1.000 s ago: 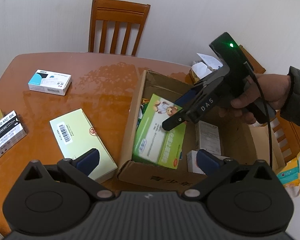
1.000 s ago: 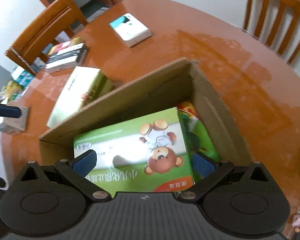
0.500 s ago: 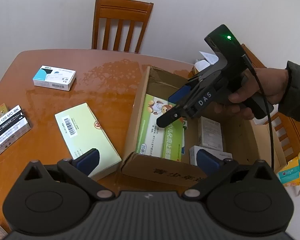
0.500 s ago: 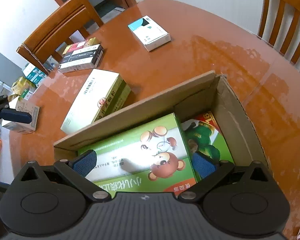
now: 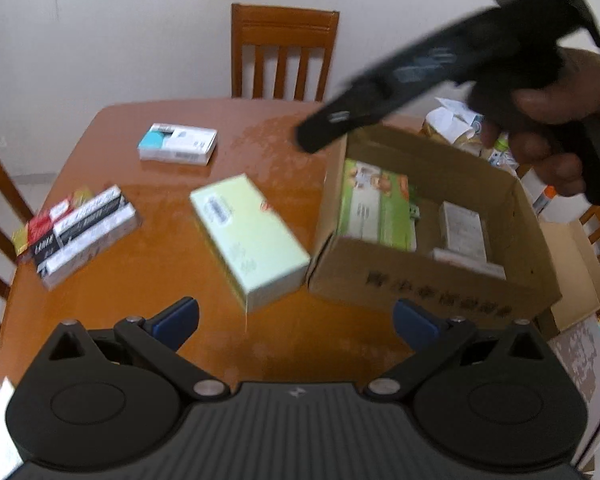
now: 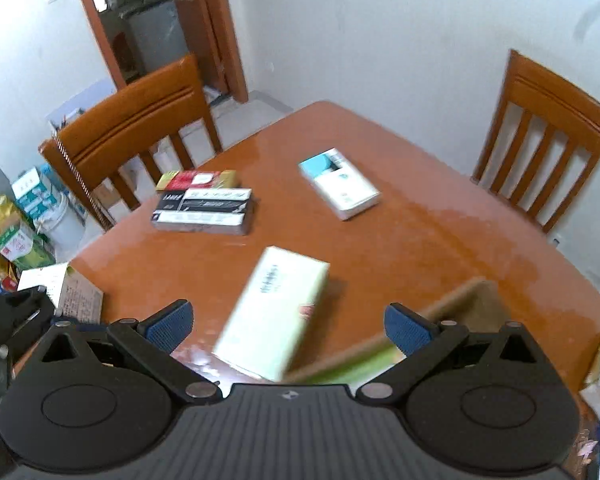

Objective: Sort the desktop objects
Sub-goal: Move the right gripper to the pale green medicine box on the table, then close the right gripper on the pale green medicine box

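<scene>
I take the open brown cardboard box [image 5: 432,276] as my landmark, since it is where the sorted things go: a green carton with a bear picture [image 5: 374,206] and a couple of small white packets already lie inside it, packed flat so more can fit. Just to the left of the box, nearly touching its near corner, lies the long pale-green rectangular carton [image 5: 250,236] on the glossy orange-brown wooden desk [image 5: 160,276]; I judge it the next thing to sort, being the closest. Farther left of the box sits a stack of black, white and red flat boxes [image 5: 80,230], and beyond the box's far-left corner a small white box with a teal end [image 5: 178,144], both well apart from it. My left gripper [image 5: 296,320] hangs above the desk before the box with its blue-padded fingers [image 5: 176,320] spread wide, gripping nothing. My right gripper [image 6: 288,326], held in my right hand [image 5: 552,120] above the box's far edge, points toward the pale-green carton, its fingers also wide apart and empty, ready to straddle it.
</scene>
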The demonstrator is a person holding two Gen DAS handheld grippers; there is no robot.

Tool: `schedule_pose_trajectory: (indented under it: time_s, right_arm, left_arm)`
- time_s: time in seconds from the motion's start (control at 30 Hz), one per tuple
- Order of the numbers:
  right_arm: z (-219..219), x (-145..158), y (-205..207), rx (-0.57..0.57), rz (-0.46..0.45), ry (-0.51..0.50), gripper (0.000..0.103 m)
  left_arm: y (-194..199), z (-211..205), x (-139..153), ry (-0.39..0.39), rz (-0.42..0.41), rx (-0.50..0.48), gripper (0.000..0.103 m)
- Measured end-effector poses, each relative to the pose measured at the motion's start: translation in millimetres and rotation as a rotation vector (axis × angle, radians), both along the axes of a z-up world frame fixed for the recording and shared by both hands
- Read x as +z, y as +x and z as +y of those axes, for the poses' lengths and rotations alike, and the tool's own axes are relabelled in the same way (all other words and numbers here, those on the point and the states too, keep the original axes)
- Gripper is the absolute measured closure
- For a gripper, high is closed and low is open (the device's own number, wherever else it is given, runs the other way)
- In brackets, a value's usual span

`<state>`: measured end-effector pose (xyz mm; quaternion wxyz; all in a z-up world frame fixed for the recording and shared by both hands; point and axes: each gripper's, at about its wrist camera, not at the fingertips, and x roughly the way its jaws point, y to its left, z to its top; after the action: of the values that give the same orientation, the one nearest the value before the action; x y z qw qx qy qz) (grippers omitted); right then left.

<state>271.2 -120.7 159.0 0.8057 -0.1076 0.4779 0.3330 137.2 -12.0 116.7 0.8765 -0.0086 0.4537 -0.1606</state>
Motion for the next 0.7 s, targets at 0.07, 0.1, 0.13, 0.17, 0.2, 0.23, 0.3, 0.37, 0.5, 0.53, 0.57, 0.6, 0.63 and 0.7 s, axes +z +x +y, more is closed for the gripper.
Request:
schedule_pose_trajectory:
  time_s: [0.07, 0.1, 0.13, 0.17, 0.2, 0.23, 0.3, 0.37, 0.5, 0.53, 0.57, 0.6, 0.63, 0.7]
  right_arm:
    - [24, -15, 7, -0.03, 0.012, -0.067, 0.0]
    - [33, -22, 13, -0.048, 0.026, -0.086, 0.0]
    - [42, -31, 20, -0.061, 0.05, -0.097, 0.0]
    - [50, -40, 27, -0.073, 0.076, -0.107, 0.0]
    - [58, -49, 32, -0.085, 0.091, -0.133, 0.0]
    - [66, -58, 38, -0.098, 0.105, -0.161, 0.0]
    - [80, -76, 47, -0.124, 0.131, -0.217, 0.0]
    - [86, -87, 49, -0.14, 0.153, -0.245, 0.0]
    - [96, -104, 52, -0.161, 0.188, -0.281, 0.0]
    - [98, -108, 53, -0.166, 0.192, -0.292, 0.0]
    - [99, -111, 54, -0.17, 0.198, -0.303, 0.0]
    - [101, -114, 54, -0.173, 0.203, -0.314, 0.0]
    - [103, -117, 55, -0.179, 0.207, -0.32, 0.0]
    - [106, -123, 56, -0.19, 0.215, -0.332, 0.0]
  left_arm:
    - [-6, 8, -3, -0.006, 0.011, 0.009, 0.0]
    - [-9, 12, -4, -0.008, 0.014, 0.015, 0.0]
    - [-11, 16, -6, -0.012, 0.019, 0.023, 0.0]
    - [-13, 20, -7, -0.017, 0.024, 0.033, 0.0]
    - [-14, 25, -8, -0.024, 0.028, 0.042, 0.0]
    - [-15, 30, -9, -0.031, 0.031, 0.049, 0.0]
    - [-16, 38, -10, -0.043, 0.033, 0.062, 0.0]
    - [-15, 45, -11, -0.046, 0.026, 0.069, 0.0]
    - [-6, 57, -13, -0.047, 0.01, 0.081, 0.0]
    - [-3, 60, -14, -0.047, 0.009, 0.083, 0.0]
    - [-2, 63, -14, -0.051, 0.008, 0.085, 0.0]
    - [-1, 65, -14, -0.057, 0.006, 0.089, 0.0]
    - [0, 68, -14, -0.063, 0.006, 0.091, 0.0]
    - [2, 73, -16, -0.069, 0.007, 0.087, 0.0]
